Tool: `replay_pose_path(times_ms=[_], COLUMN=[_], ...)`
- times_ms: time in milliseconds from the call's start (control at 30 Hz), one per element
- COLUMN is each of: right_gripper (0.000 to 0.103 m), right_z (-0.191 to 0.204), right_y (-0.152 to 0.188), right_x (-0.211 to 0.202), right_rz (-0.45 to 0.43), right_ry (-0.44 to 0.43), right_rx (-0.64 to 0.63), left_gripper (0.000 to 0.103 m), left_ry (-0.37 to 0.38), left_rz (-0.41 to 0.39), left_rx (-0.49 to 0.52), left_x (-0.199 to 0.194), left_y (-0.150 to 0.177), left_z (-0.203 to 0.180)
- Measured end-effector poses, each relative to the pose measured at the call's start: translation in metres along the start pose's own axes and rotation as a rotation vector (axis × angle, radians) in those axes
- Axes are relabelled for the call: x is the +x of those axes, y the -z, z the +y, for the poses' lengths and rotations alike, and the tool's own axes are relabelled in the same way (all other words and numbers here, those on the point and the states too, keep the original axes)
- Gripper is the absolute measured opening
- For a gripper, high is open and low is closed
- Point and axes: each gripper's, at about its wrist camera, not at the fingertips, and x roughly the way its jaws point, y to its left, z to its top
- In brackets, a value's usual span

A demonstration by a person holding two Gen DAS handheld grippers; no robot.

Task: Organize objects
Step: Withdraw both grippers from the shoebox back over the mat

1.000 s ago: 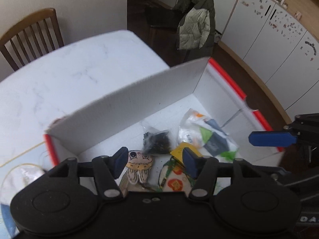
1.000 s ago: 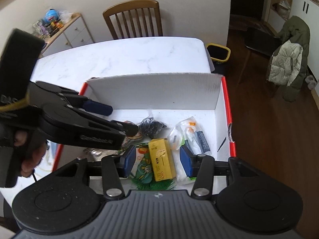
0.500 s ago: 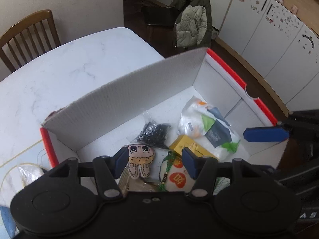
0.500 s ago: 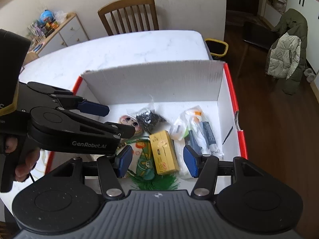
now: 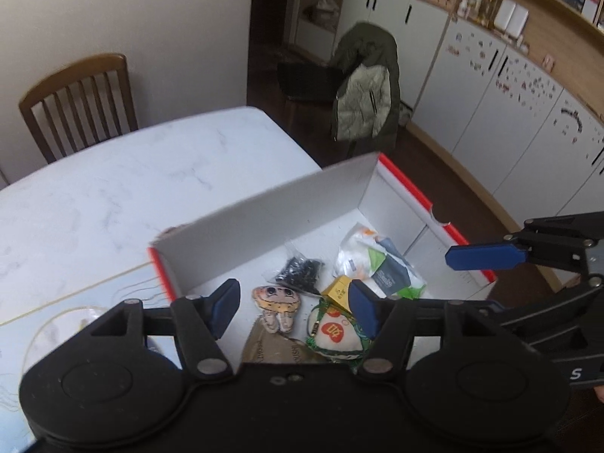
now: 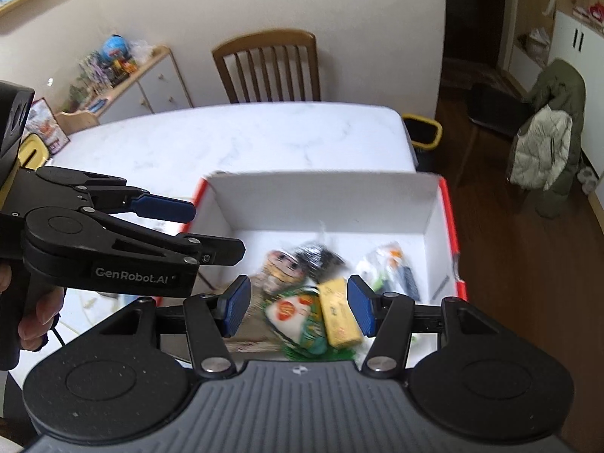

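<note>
While both tools hang empty above the box [image 5: 271, 211] on the bench [image 5: 113, 188], you look to be between picks, choosing what to lift. Your left tool [image 5: 294, 307], fingers apart, has the doll charm [image 5: 277, 300] just ahead of it; the black packet [image 5: 300, 268] lies beyond. Your right tool [image 6: 298, 307], also spread, brackets the round pouch [image 6: 298, 315] and yellow carton [image 6: 338, 319]. Next, descend squarely on one item; they overlap, so neighbours may snag.
</note>
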Motion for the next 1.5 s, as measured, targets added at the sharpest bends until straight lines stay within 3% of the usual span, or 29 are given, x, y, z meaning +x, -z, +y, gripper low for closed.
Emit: replay_pose_path(times_ms=[100, 400, 700, 1133, 1333, 1500], right_gripper=[0.061, 0.070, 0.074, 0.076, 0.076, 0.076], right_z=[0.021, 0.090, 0.153, 0.224, 0.236, 0.241], right_y=[-0.001, -0.001, 0.000, 0.003, 0.000, 0.000], right_x=[-0.007, -0.009, 0.012, 0.050, 0.081, 0.110], right_rz=[-0.034, -0.092, -0.102, -0.110, -0.061, -0.007], right_ry=[-0.008, -0.026, -0.034, 0.033, 0.059, 0.078], right_rx=[-0.013, -0.005, 0.044, 0.095, 0.107, 0.109], left_gripper=[0.074, 0.084, 0.102, 0.103, 0.102, 0.102], left_ry=[-0.019, -0.036, -0.079, -0.051, -0.002, 0.008], left_rz=[-0.045, -0.114, -0.156, -0.133, -0.093, -0.087], left_rx=[0.002, -0.014, -0.044, -0.106, -0.187, -0.175], left_x=[-0.022, -0.071, -0.103, -0.099, -0.081, -0.066], left_y=[0.007, 0.038, 0.073, 0.124, 0.151, 0.168], left_z=[0.013, 0.075, 0.149, 0.231, 0.252, 0.254])
